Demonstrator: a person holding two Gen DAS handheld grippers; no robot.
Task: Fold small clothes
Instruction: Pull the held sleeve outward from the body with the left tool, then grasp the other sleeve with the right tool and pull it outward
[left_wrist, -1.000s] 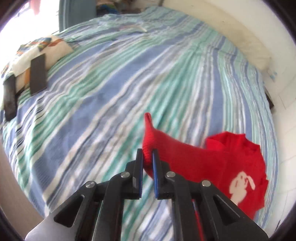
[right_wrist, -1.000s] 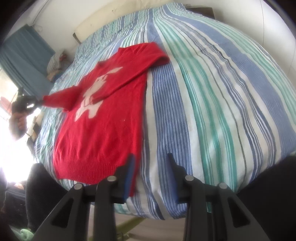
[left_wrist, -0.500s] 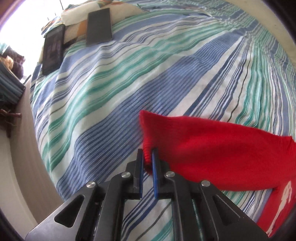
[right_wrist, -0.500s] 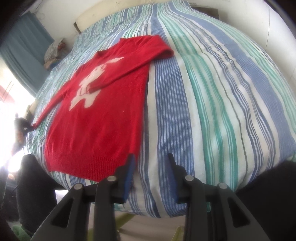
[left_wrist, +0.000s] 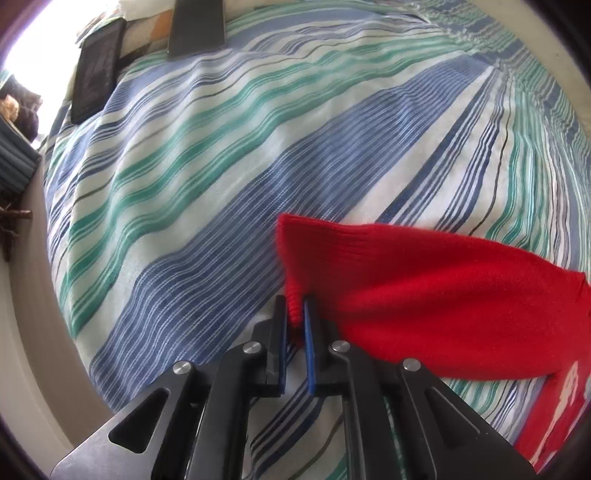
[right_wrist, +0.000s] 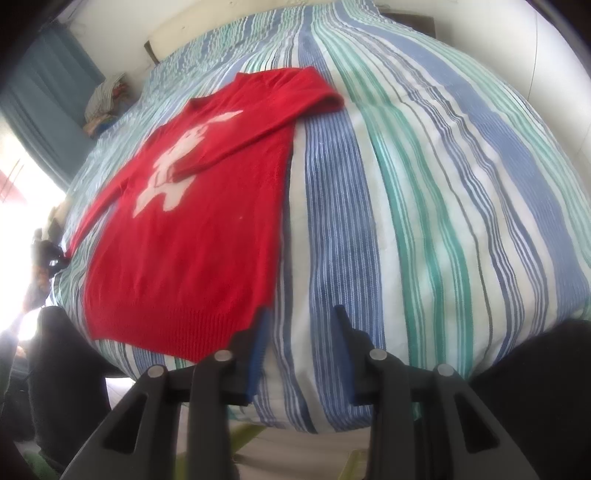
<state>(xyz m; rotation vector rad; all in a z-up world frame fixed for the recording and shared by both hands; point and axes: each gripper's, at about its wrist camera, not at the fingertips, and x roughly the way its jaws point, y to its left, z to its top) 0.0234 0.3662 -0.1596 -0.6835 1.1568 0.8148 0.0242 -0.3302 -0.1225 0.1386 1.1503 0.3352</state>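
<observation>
1 red sweater (right_wrist: 192, 236), 2 dark tablets (left_wrist: 96, 70), L gripper (left_wrist: 294, 314) pinching cuff.

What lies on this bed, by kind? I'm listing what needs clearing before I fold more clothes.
Red sweaters: 1, the red sweater, its sleeve cuff pinched in the left gripper.
Dark flat slabs, maybe phones or tablets: 2, dark slab and grey slab.
Folded cloth piles: 1, the striped pile.
Total: 4
</observation>
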